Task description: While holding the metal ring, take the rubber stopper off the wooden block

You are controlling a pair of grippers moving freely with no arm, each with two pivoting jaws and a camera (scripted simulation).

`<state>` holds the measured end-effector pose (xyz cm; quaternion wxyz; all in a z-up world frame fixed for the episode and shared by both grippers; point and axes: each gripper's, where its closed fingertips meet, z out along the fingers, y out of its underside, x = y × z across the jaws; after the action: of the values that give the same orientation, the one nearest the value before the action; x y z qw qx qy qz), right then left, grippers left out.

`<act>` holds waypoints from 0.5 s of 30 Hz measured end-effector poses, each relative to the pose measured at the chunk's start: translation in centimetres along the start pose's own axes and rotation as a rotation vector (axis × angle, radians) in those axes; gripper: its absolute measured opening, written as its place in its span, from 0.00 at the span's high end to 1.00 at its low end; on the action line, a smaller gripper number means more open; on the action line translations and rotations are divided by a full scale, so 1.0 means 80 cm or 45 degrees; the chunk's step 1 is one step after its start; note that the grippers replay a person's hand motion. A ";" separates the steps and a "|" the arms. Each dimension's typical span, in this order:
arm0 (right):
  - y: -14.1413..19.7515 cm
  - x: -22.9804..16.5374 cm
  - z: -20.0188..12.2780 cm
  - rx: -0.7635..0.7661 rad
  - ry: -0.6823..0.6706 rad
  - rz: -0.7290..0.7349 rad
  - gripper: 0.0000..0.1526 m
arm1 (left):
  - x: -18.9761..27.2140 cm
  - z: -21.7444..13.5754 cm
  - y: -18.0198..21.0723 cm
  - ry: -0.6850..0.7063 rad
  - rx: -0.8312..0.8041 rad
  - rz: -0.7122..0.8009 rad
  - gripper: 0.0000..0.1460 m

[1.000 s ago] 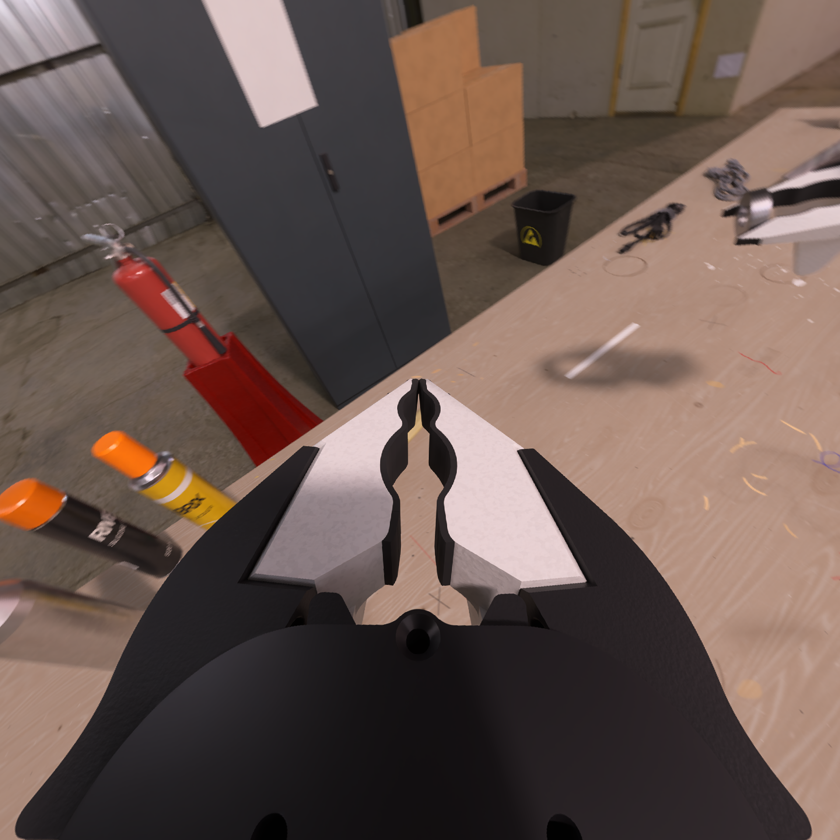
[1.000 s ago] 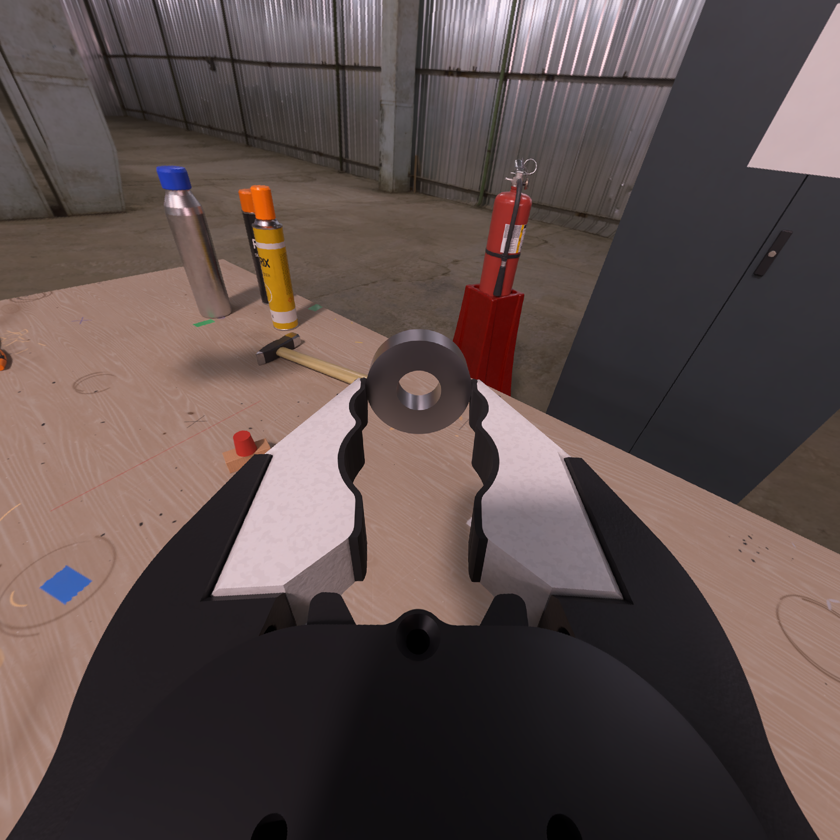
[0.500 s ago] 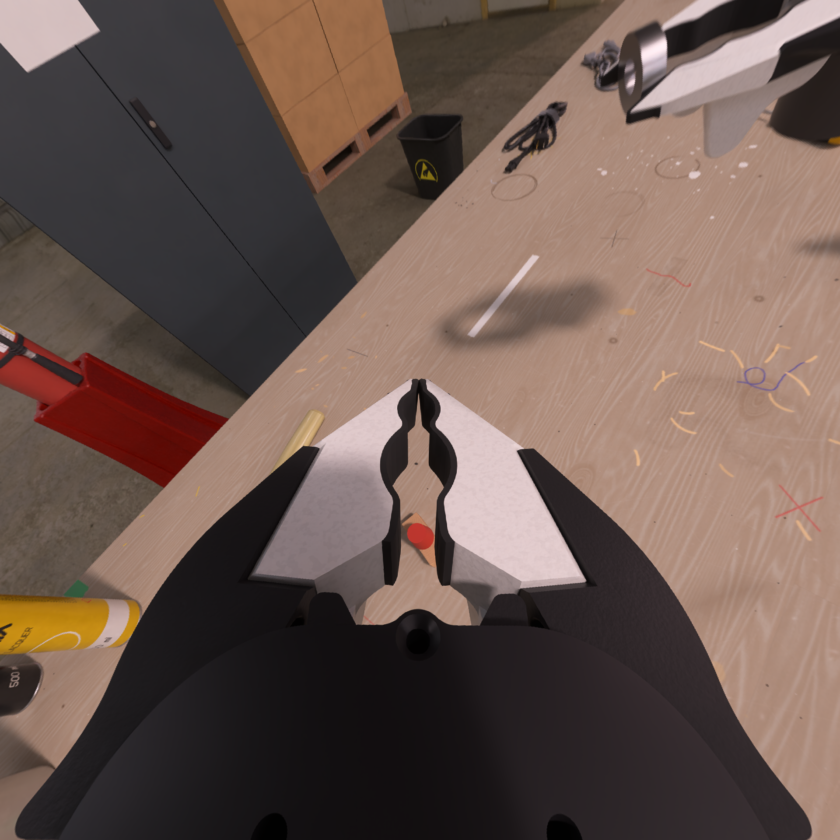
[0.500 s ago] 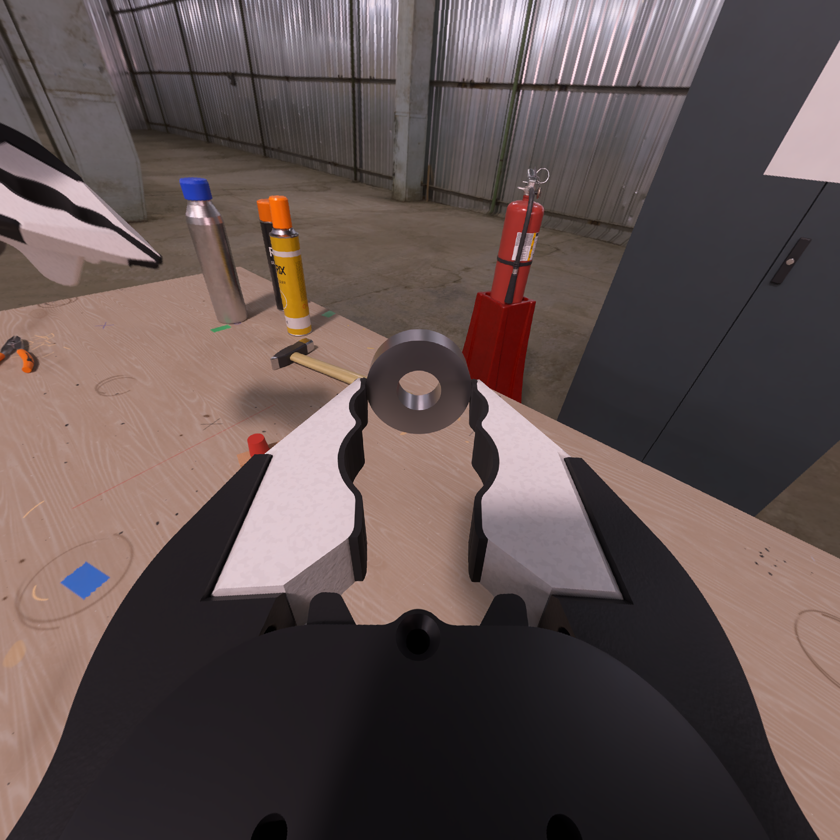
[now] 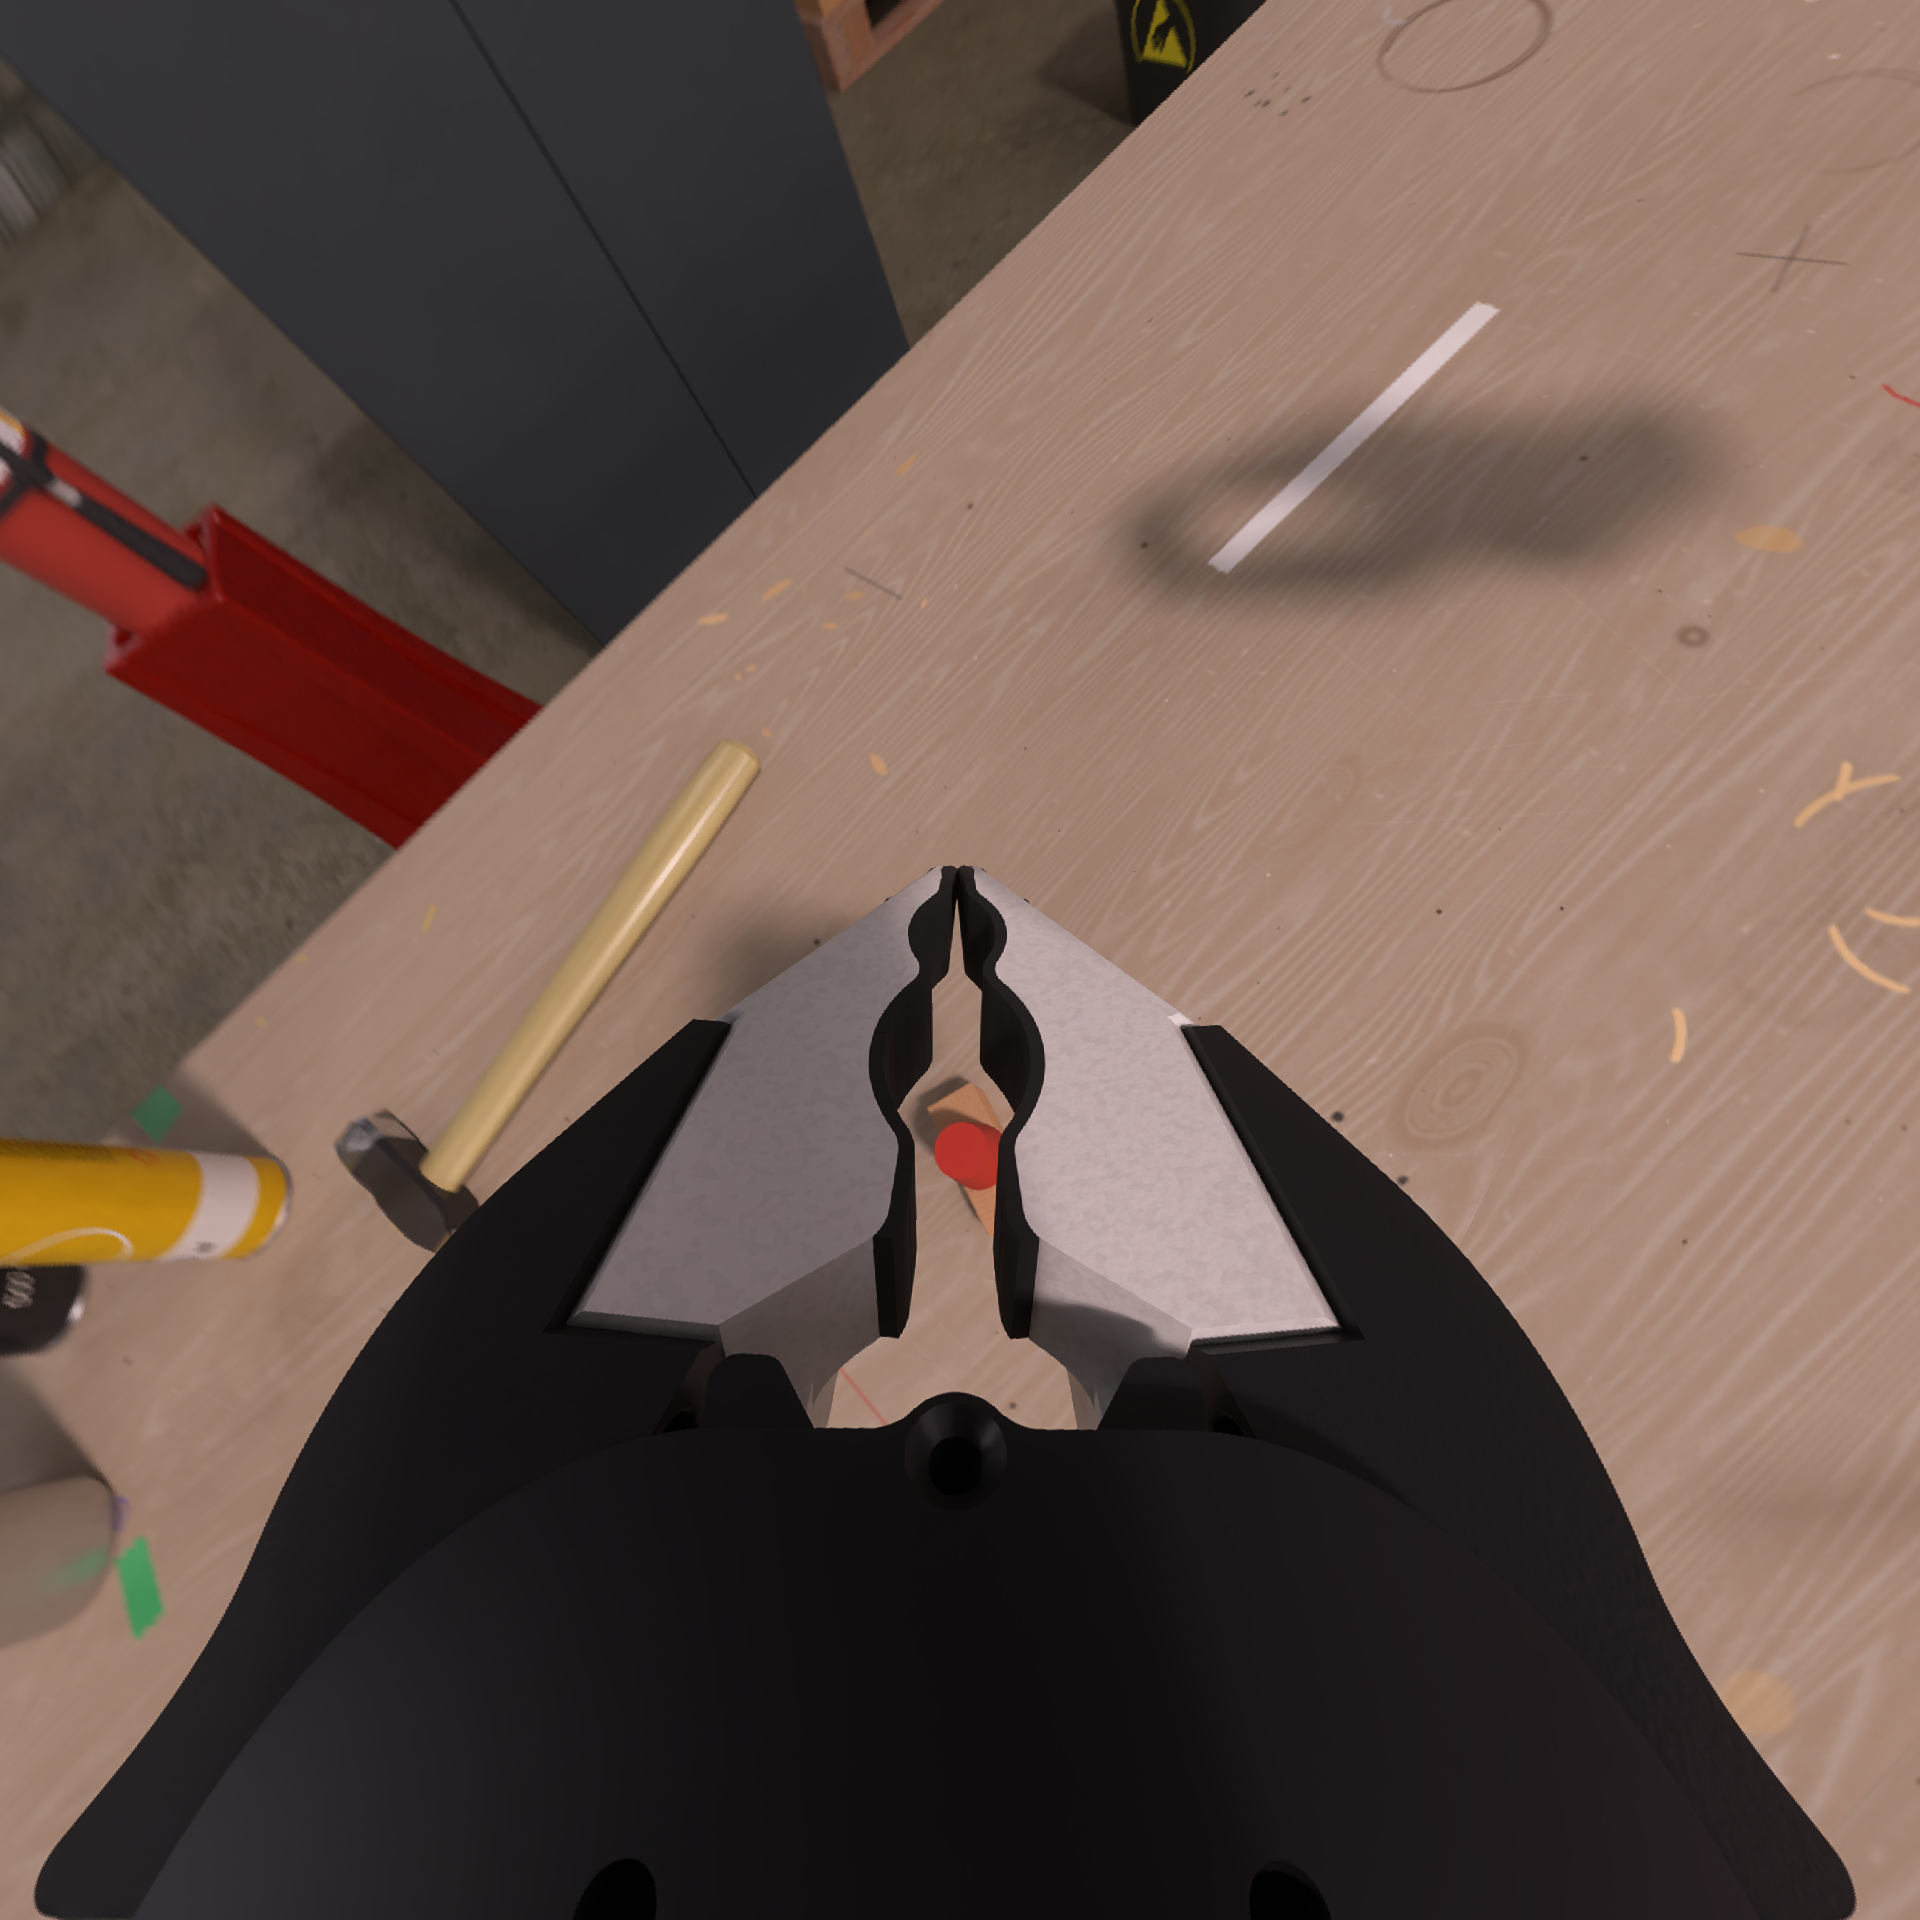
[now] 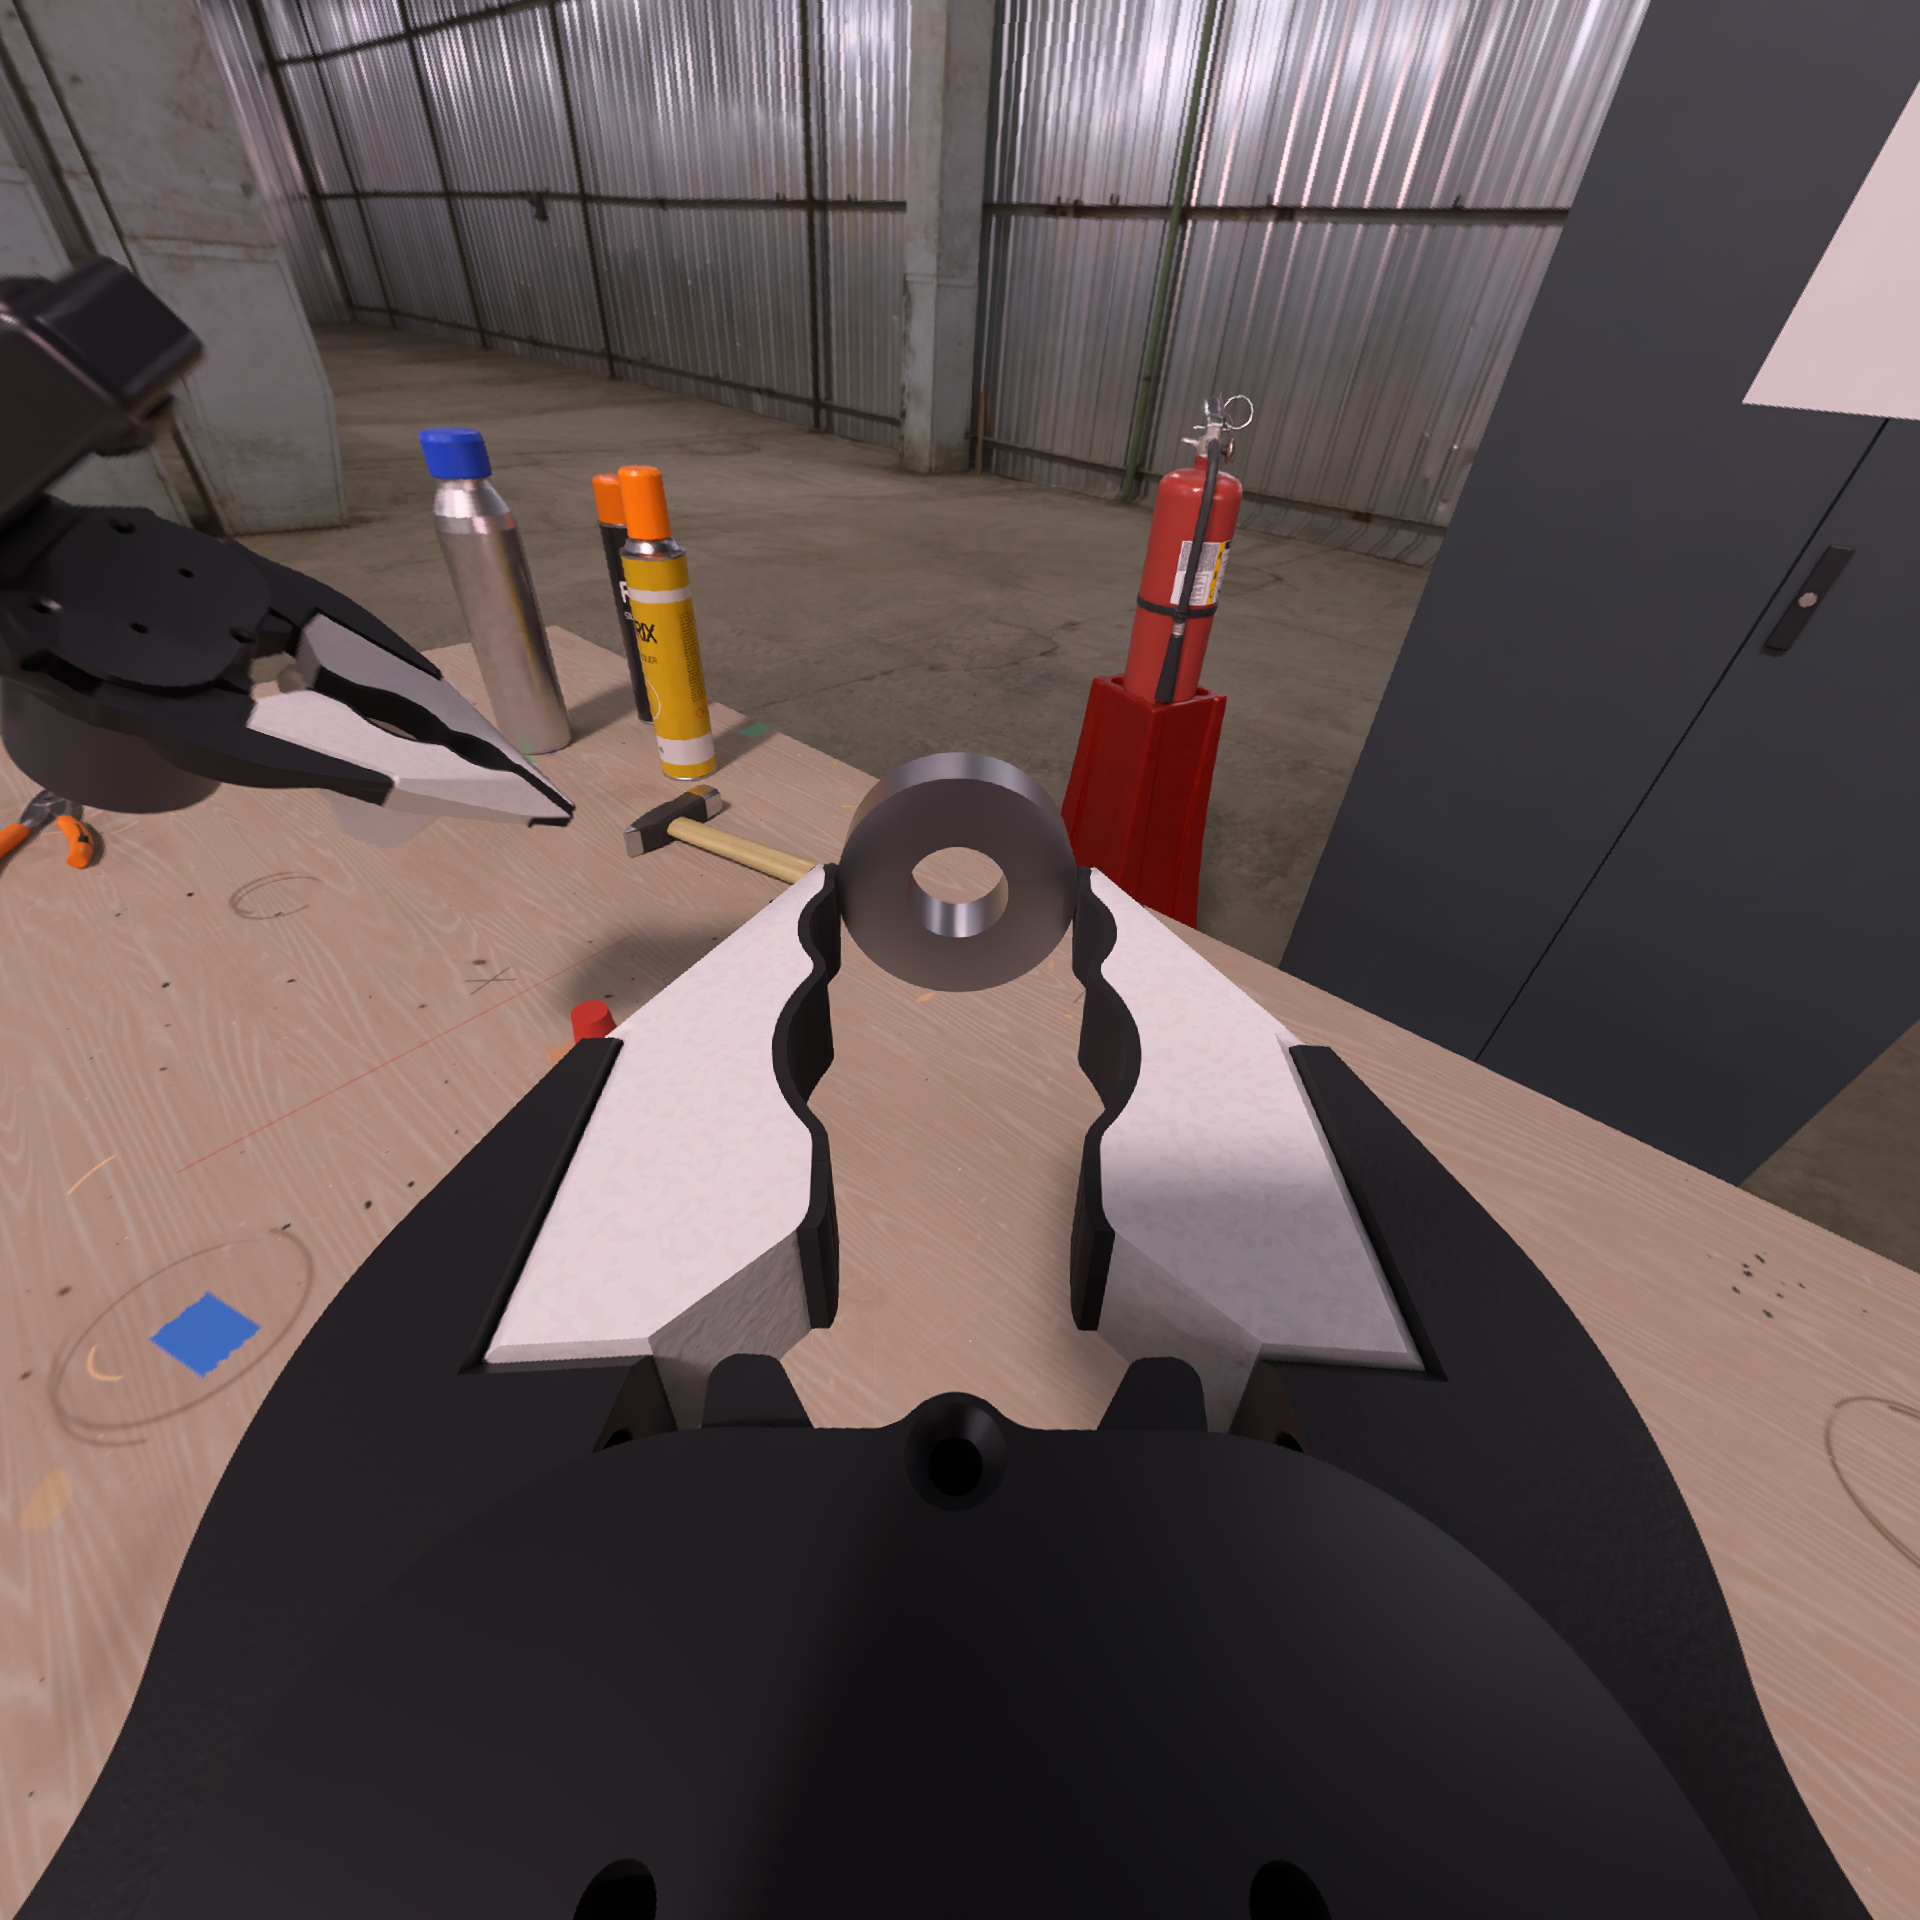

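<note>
1. At the far left of the right wrist view, orange-handled pliers (image 6: 57, 831) lie flat on the desk (image 6: 312, 1091), well clear of the work.
2. The left tool (image 6: 556, 810) hangs above the desk with its tips pinched together and nothing between them. In its own view it looks down on the target, probably lining up a descent; it would have to spread before it can grip.
3. Three containers stand upright near the desk's far edge: a silver bottle (image 6: 499, 613) with a blue cap, and a black can (image 6: 615, 613) just behind a yellow can (image 6: 670, 644), both orange-capped. All are capped, so their contents cannot be told.
4. A hammer (image 6: 675, 816) lies on its side just in front of the cans, its pale handle running toward the right tool.
5. The rubber stopper (image 5: 964, 1153), red, sits on top of the wooden block (image 5: 971, 1103) on the desk, seen through the gap between the left tool's fingers, so the task's main step is not yet done.
6. The right tool (image 6: 956, 894) is partly spread and clamps the metal ring (image 6: 956, 883) at its fingertips, the hole facing the camera. It holds the ring aloft, off to the side, likely to leave room over the block.
7. A red fire extinguisher (image 6: 1184, 582) stands on the floor beyond the desk.
</note>
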<state>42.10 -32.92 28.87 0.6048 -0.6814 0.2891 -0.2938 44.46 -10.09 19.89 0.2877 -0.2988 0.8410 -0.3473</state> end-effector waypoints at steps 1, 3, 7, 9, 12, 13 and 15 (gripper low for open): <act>0.000 0.000 0.000 -0.001 -0.002 0.000 0.71 | -0.001 0.006 0.004 -0.002 -0.017 -0.036 1.00; 0.000 -0.001 0.000 -0.001 -0.002 -0.002 0.71 | -0.005 0.019 0.014 -0.023 -0.052 -0.108 1.00; 0.000 -0.005 0.001 -0.004 -0.009 -0.008 0.71 | -0.013 0.048 0.039 -0.097 -0.123 -0.248 1.00; 0.001 -0.007 0.002 -0.008 -0.016 -0.011 0.71 | -0.015 0.062 0.055 -0.110 -0.179 -0.316 1.00; 0.002 -0.009 0.003 -0.015 -0.025 -0.015 0.71 | -0.021 0.079 0.071 -0.135 -0.241 -0.425 1.00; 0.002 -0.010 0.005 -0.019 -0.027 -0.016 0.71 | -0.023 0.083 0.077 -0.142 -0.275 -0.445 1.00; 0.004 -0.013 0.007 -0.031 -0.037 -0.020 0.71 | -0.029 0.092 0.087 -0.165 -0.321 -0.463 1.00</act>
<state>41.81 -31.78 28.41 0.5981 -0.6952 0.2785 -0.2852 48.96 -7.47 10.92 0.2342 -0.5008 0.7897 -0.2658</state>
